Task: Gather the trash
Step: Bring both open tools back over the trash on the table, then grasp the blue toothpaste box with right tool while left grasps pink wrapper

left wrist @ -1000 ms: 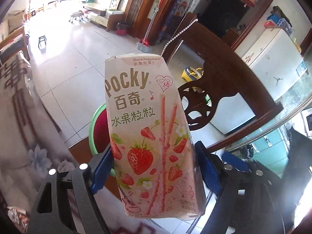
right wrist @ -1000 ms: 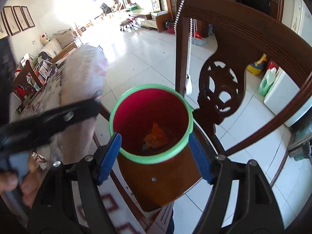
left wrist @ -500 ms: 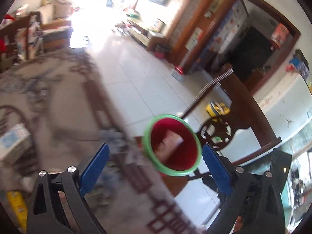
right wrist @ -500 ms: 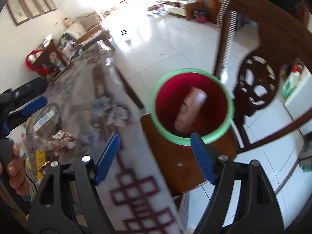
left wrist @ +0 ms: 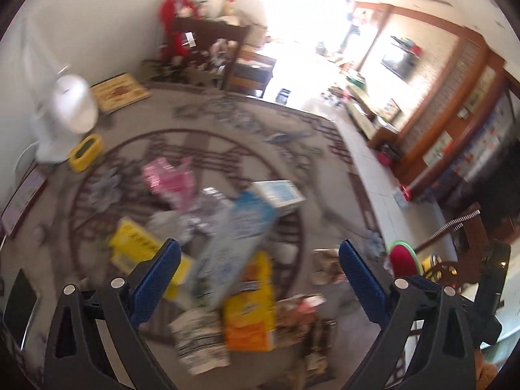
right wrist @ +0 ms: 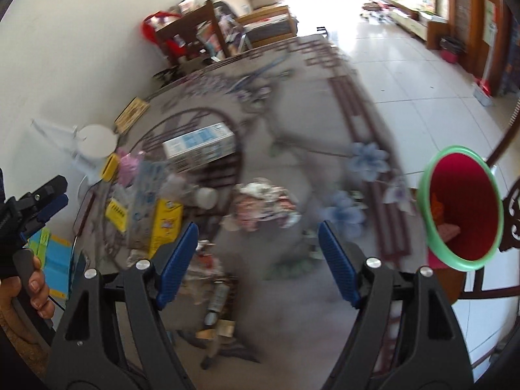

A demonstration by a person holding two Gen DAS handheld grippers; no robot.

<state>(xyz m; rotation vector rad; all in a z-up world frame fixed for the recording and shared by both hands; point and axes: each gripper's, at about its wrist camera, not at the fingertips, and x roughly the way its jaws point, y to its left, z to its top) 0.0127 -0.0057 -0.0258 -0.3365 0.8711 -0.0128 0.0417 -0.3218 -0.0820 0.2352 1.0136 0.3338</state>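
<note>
Blue-padded jaws of the left gripper (left wrist: 258, 271) and right gripper (right wrist: 258, 260) stand released, nothing between them. Trash pile (right wrist: 156, 214) lies on the table, well apart from the red bin (right wrist: 464, 208). Overlapping, motion-blurred cartons may cause a misjudged grasp.

Left tool (left wrist: 256, 265) and right tool (right wrist: 258, 261) both gape, empty.

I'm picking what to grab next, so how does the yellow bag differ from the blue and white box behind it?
The yellow bag is a soft pouch lying nearest the left gripper; the blue and white box is a rigid carton farther back. Bag: yellow and orange; box: pale blue print. Both lie on the table, untouched.
</note>
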